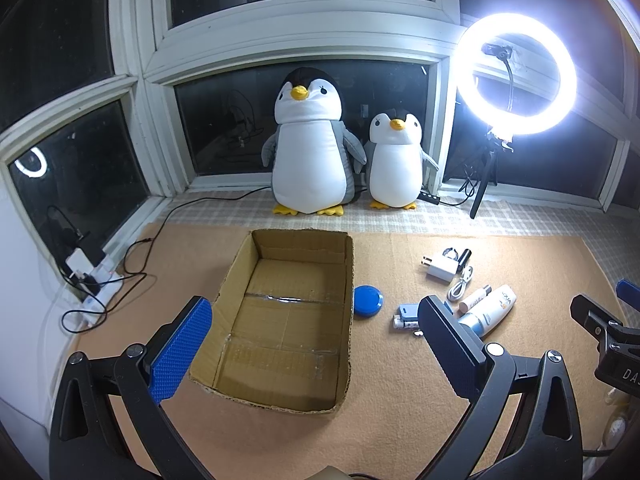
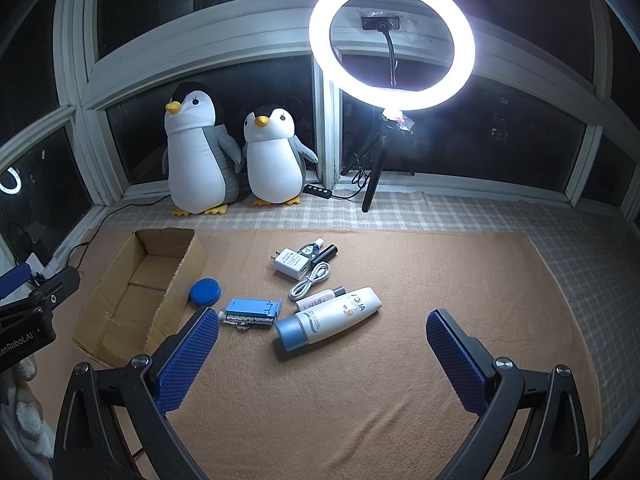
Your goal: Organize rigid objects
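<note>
The right gripper (image 2: 322, 354), jaws spread and empty, hovers nearest the sunscreen bottle (image 2: 330, 314), which lies at twelve o'clock, cap toward eight; the cardboard box (image 2: 120, 332) waits at ten.

- The white sunscreen bottle (image 2: 332, 318), lying at about 12 o'clock ahead of the right wrist camera, carries "AQUA" in dark letters, seen upside down, with an orange "50" below it; the smaller print there is too fine to read.
- In the left wrist view the same bottle (image 1: 494, 308) at 2 o'clock shows "AQUA".
- The left gripper's body (image 2: 24, 336), at 9 o'clock in the right wrist view, bears "enRobot.AI", cut off by the frame edge.
- The right gripper's body (image 1: 622, 372), at 3 o'clock in the left wrist view, shows the letters "DA", also cut off.
- The white charger (image 2: 291, 264) has print too small to read.
</note>
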Available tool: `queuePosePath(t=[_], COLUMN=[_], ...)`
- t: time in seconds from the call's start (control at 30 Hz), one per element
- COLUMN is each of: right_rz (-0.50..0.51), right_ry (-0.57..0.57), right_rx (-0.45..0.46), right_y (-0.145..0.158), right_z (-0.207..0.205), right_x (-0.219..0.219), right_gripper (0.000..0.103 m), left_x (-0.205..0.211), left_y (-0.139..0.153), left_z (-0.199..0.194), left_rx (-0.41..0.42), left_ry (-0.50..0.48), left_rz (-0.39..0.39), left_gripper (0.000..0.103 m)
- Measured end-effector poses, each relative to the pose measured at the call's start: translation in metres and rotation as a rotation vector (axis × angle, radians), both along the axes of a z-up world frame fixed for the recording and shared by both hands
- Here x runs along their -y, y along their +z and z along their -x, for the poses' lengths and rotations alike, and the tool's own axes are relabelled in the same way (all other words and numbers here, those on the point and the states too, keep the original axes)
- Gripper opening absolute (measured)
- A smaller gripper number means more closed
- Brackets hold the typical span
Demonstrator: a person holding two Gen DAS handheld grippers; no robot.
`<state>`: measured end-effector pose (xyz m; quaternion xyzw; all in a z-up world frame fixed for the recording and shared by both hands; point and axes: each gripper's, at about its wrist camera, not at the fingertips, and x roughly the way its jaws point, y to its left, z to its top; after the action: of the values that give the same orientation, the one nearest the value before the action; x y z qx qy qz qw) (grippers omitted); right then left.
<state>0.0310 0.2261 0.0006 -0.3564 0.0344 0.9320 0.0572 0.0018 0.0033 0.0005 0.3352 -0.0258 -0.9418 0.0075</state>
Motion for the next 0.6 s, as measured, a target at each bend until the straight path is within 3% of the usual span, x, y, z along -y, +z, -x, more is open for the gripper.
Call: queuePosePath(t=[0.6], right_rz=[-0.002], right_ry=[0.021], right_rx=[0.004], right_y=[-0.0018], right_z=[0.0011], right_x=[0.0052], right_gripper=[0.103], left_x=[0.0039], left_y=[-0.0048], left_z=[0.0010], left_rx=[0.005], left_ry=[0.004], left_rz=[-0.001], left_gripper=[0.102])
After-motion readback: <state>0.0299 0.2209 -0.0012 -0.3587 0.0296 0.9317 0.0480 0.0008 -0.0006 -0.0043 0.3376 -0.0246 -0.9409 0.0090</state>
